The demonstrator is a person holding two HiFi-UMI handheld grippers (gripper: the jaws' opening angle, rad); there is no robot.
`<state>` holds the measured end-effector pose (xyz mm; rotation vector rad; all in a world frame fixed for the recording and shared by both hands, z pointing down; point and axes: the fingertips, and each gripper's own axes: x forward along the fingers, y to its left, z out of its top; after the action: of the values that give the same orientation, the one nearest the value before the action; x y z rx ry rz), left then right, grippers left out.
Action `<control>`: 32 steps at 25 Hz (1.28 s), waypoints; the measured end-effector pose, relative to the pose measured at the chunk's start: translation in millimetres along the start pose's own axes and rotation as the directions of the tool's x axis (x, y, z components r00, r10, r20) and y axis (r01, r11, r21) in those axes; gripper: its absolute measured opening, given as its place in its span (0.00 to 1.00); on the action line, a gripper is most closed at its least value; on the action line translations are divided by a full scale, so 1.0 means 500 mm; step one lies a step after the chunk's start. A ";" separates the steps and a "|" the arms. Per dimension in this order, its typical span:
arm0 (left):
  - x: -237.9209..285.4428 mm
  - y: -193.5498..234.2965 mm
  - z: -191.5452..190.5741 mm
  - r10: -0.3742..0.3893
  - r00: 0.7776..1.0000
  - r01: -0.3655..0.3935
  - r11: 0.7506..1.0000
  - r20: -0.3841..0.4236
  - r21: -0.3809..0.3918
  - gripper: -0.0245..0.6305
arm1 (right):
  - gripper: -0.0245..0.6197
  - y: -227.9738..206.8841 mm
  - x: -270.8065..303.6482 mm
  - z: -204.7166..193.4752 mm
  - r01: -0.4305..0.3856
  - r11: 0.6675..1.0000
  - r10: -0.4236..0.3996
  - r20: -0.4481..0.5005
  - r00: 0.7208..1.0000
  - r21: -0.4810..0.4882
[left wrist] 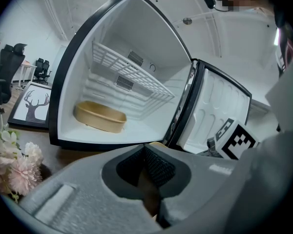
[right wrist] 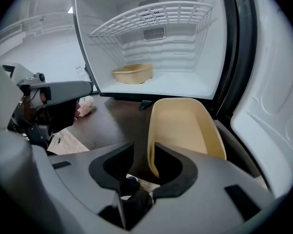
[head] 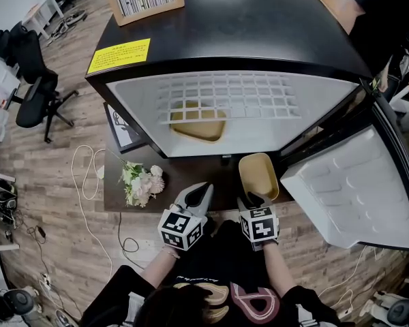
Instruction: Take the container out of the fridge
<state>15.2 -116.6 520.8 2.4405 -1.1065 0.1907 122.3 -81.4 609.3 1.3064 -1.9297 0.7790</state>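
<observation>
Two grippers meet over a dark brown table (head: 165, 182) as a person works at a black mini fridge (head: 232, 26), its white-lined door (head: 354, 189) swung wide to the right. The tan oval container (head: 259, 176) (right wrist: 185, 126) is already out of the fridge and sits open side up on the table, just in front of the open cabinet and beside the door. Its near rim stands between the parted jaws of the right gripper (head: 254, 200) (right wrist: 144, 150). That rim runs close to one pad and well clear of the other, so the tool is not clamped on it. The left gripper (head: 199, 193) (left wrist: 144, 150) hovers just beside it with its jaws drawn together and nothing between them. A second tan container (head: 198, 125) (left wrist: 100, 117) (right wrist: 133, 73) lies on the fridge's white floor under a white wire shelf (head: 225, 97). A bunch of pale pink and white flowers (head: 142, 182) rests on the table's left end. A framed deer picture (left wrist: 31, 104) leans beside the fridge, and a yellow label (head: 119, 55) is stuck on the fridge's top. A black office chair (head: 31, 80) stands on the wood-pattern floor, well apart to the left.
</observation>
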 end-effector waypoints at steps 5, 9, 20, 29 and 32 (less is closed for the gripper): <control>0.002 0.000 0.007 0.006 1.000 -0.006 1.000 0.009 0.002 0.05 | 0.33 0.001 -0.020 0.023 -0.021 1.000 0.021 0.036 0.999 -0.001; 0.005 0.002 0.011 0.009 1.000 -0.009 1.000 0.015 0.005 0.05 | 0.35 0.000 -0.029 0.045 -0.024 1.000 0.024 0.060 0.998 -0.007; 0.013 0.016 0.034 0.019 0.999 -0.019 1.000 0.048 0.006 0.05 | 0.36 0.011 -0.040 0.111 -0.028 0.999 0.032 0.120 0.992 -0.036; 0.010 0.057 0.062 0.060 0.995 -0.059 0.998 0.076 -0.011 0.05 | 0.30 0.049 -0.034 0.212 -0.059 0.988 0.084 0.176 0.981 -0.142; 0.005 0.075 0.074 0.077 0.993 -0.076 0.997 0.091 -0.013 0.05 | 0.30 0.063 -0.025 0.245 -0.059 0.980 0.095 0.186 0.978 -0.189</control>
<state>-13.1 -156.5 501.5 2.4212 -1.2388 0.0985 71.7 -159.6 523.1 1.2393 -2.1622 0.5113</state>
